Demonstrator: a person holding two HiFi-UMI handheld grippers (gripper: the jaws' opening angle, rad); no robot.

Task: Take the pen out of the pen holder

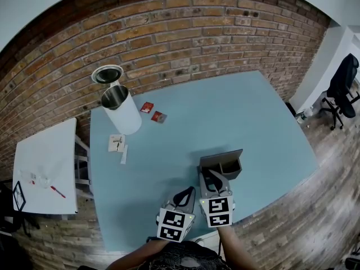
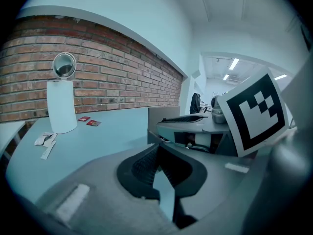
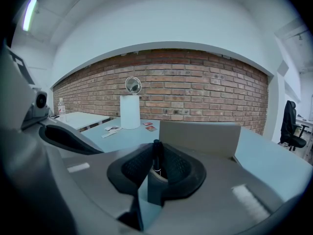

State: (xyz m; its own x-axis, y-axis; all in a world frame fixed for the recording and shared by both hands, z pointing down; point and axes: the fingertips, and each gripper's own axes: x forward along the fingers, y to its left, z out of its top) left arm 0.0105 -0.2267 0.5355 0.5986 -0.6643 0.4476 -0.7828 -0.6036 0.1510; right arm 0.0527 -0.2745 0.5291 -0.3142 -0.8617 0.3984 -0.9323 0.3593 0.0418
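My right hand-held gripper (image 3: 157, 150) is clamped on one dark pen (image 3: 157, 159). The pen stands upright at frame centre, just in front of the near wall of the single grey pen holder (image 3: 200, 137). Only this gripper's view shows the pen; in the head view my gripper covers it. My left hand-held gripper (image 2: 157, 152), lower centre, has its jaws drawn together on nothing. Farther up the blue surface (image 1: 242, 117), at upper left, lie two red packets (image 1: 147, 107) and one white bin (image 1: 121, 112).
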